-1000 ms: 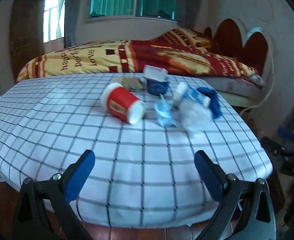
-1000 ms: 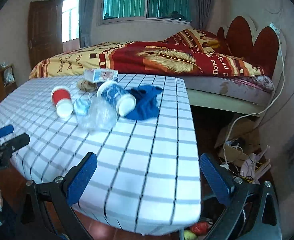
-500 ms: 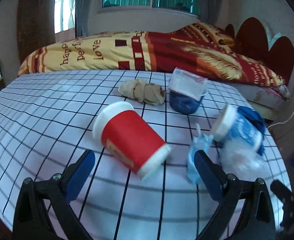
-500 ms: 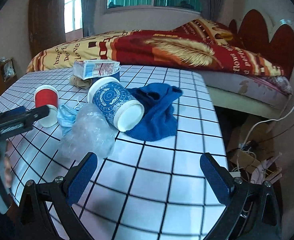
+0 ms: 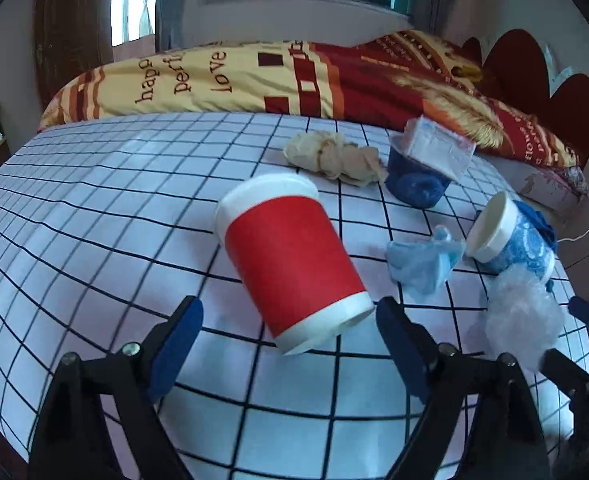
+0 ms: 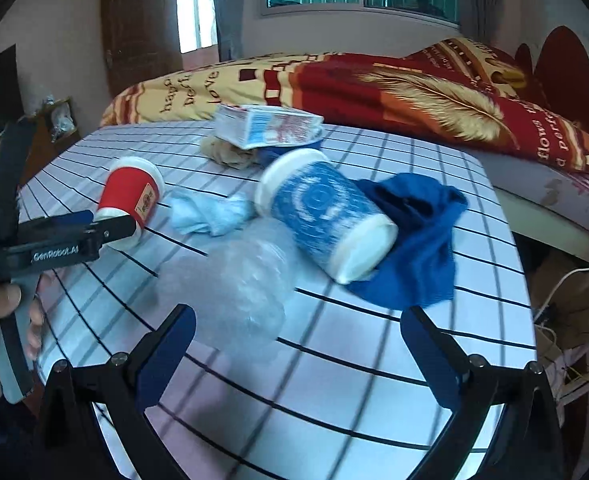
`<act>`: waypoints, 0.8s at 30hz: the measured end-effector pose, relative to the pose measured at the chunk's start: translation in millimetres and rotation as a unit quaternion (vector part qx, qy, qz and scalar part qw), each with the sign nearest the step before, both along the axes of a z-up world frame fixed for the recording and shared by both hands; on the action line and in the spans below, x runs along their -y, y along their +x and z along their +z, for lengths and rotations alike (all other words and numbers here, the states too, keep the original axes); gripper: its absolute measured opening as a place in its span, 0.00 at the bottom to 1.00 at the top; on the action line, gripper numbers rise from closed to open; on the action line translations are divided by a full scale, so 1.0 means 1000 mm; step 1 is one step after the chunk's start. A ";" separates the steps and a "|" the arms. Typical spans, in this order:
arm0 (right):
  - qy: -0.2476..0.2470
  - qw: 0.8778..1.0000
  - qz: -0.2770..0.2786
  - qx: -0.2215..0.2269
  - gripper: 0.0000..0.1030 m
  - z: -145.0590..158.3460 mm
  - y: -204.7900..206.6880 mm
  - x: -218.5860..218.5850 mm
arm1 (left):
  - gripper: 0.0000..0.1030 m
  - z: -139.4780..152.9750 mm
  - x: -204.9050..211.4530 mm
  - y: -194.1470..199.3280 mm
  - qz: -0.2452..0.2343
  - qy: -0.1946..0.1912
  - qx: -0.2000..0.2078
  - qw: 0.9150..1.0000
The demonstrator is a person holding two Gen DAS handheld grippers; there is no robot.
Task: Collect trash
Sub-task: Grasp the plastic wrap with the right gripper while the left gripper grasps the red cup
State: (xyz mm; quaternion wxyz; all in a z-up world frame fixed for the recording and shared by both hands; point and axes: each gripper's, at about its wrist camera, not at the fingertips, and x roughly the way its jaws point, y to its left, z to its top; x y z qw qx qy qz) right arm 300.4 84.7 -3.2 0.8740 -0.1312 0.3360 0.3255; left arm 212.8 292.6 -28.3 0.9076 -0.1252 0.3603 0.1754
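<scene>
Trash lies in a loose cluster toward the far right part of the table (image 5: 78, 264), which wears a white cloth gridded in black, and none of it looks gathered yet. This reads as the approach for a first pick.

The left gripper (image 5: 290, 344) has the red paper cup (image 5: 290, 260) lined up. The cup lies on its side, nearest the table's front edge of all the litter, with its closed base end between the blue pads. The jaws have just been closing in but are spread wider than the cup, with no pad pressing on it. The next move calls for sliding a little further along the cup and then squeezing gently, since thin paper walls would likely crumple or squirt out under a hard pinch.

The right gripper (image 6: 298, 352) hangs with jaws spread and nothing held. A crumpled clear plastic wrap (image 6: 234, 280) lies just ahead of it, though blur makes its outline uncertain.

By count:
- two paper cups, the red one and a blue patterned cup (image 6: 326, 220) also lying on its side
- one pale blue wad (image 5: 422, 264) between the cups
- one beige crumpled wad (image 5: 334, 156) nearer the far edge
- one carton (image 6: 266, 128) resting on a small blue bowl (image 5: 414, 184)
- one dark blue cloth (image 6: 418, 240) under the blue cup, toward the right edge
</scene>
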 end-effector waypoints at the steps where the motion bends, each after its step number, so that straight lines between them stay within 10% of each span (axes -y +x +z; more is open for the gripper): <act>1: 0.002 1.000 0.000 -0.003 1.00 0.000 -0.001 -0.004 | 0.86 0.000 -0.002 0.002 -0.001 0.002 -0.001 1.000; 9: 0.009 1.000 -0.007 -0.024 0.98 -0.001 0.000 -0.030 | 0.86 0.000 -0.014 0.015 -0.006 -0.013 -0.003 1.000; 13: 0.010 0.998 -0.023 -0.056 0.52 -0.008 0.012 -0.042 | 0.56 -0.009 -0.022 0.021 -0.021 -0.040 -0.012 0.999; 24: 0.035 0.998 -0.031 -0.036 0.46 -0.006 -0.013 -0.019 | 0.51 -0.005 -0.015 -0.020 -0.055 -0.035 0.026 0.998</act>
